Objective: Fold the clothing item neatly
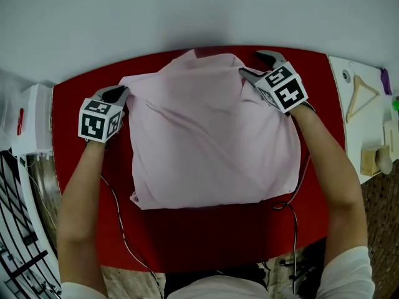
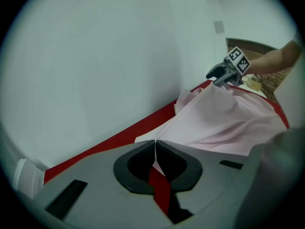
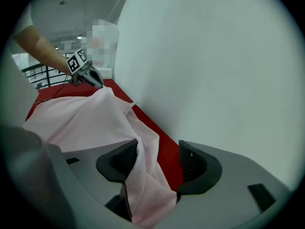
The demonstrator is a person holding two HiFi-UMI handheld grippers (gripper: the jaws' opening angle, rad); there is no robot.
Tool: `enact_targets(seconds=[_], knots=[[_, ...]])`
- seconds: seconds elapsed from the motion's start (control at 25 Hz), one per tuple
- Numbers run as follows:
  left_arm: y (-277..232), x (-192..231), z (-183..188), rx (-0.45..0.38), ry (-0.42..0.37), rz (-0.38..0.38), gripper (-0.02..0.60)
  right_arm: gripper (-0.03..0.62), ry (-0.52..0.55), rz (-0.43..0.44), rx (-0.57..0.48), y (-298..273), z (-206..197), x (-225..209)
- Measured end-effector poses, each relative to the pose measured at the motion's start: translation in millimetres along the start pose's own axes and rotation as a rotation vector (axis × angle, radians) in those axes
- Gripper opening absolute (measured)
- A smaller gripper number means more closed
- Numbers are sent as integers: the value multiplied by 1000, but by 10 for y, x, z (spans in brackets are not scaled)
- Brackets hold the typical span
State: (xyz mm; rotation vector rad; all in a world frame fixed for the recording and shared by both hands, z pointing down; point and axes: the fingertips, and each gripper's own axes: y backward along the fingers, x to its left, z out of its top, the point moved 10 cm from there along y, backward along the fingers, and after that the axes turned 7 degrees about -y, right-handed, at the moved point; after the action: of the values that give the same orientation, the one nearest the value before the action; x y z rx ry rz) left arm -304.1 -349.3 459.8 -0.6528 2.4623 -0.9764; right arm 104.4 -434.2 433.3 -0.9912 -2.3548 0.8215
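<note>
One hanger [image 1: 363, 95] lies well aside; left tongs [image 1: 118, 92] clamp the pink garment [image 1: 212, 136], right tongs [image 1: 254, 64] gape around its cloth.

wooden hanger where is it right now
In the head view the wooden hanger lies at the far right on the white surface, beyond the right edge of the red table, with the right gripper to its left.
</note>
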Motion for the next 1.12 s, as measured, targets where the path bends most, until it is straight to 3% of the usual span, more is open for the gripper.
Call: enact_targets(seconds=[0.08, 0.2, 0.28, 0.32, 0.4, 0.44, 0.52, 0.64, 0.76, 0.88, 0.92, 0.96, 1.0, 1.12], knots=[[-31, -9, 8, 1, 0, -1, 11, 250, -25, 6, -27, 90, 7, -82], [-82, 9, 14, 13, 37, 5, 11, 249, -218, 75, -61, 194, -45, -216], [-98, 59, -5, 17, 85, 20, 11, 249, -288, 27, -74, 272, -86, -364], [-100, 81, -14, 12, 110, 26, 11, 249, -272, -14, -75, 322, -100, -426], [-88, 96, -25, -9, 143, 23, 11, 249, -149, -45, -70, 439, -114, -392], [-71, 92, -25, -22, 146, 15, 11, 249, -54, -21, -61, 500, -129, -282], [-17, 78, -17, -51, 135, -15, 11, 249, 184, 48, -7, 612, -222, 25], [133, 84, -19, -96, 117, -54, 12, 249, 488, 73, 115, 688, -509, 312], [336, 99, -67, -130, 107, -48, 17, 249, 601, 85, 207, 661, -766, 359], [477, 92, -109, -151, 109, -28, 18, 244, 725, 24, 289, 536, -878, 344], [495, 80, -115, -155, 112, -24, 18, 203, 729, -2, 298, 502, -867, 314], [499, 68, -115, -157, 115, -21, 18, 60, 703, -24, 290, 485, -825, 266], [492, 61, -106, -159, 118, -19, 18, 32, 652, -44, 270, 482, -758, 200], [446, 70, -38, -168, 130, -14, 18, 31, 413, -109, 177, 492, -512, -86]])
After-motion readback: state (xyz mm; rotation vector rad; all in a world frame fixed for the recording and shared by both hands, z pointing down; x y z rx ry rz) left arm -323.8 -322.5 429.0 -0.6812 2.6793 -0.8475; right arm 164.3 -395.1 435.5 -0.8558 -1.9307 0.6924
